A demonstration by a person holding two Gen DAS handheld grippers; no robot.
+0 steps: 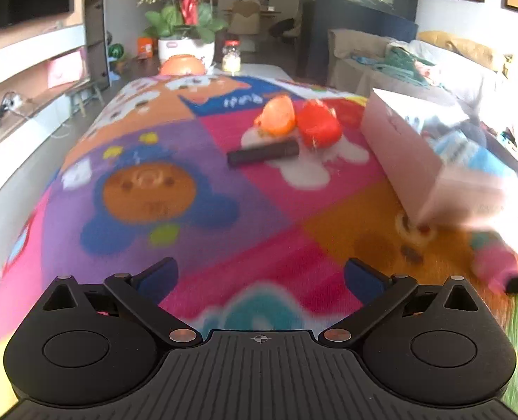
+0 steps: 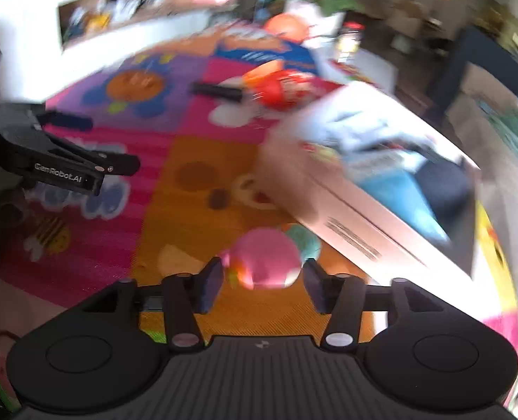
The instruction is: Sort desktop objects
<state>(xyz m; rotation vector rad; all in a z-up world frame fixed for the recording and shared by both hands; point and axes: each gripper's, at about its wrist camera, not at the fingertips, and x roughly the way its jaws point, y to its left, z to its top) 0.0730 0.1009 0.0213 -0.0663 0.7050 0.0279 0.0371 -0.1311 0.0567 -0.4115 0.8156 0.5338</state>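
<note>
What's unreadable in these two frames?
- Pink-and-teal item, right wrist view: motion blur hides what it is and whether the right tongs touch it.
- Box contents, both views: blurred, and cut by the frame edge in the left wrist view.
- Box label: smeared, unreadable.

Sunlit lounge, sofa (image 1: 451,59), orchid pot (image 1: 185,47)

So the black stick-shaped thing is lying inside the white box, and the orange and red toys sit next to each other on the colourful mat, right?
Not quite. The black stick lies on the mat, just in front of the orange toy and red toy, outside the white box. The left wrist view shows it plainly. The two toys do sit side by side.
</note>
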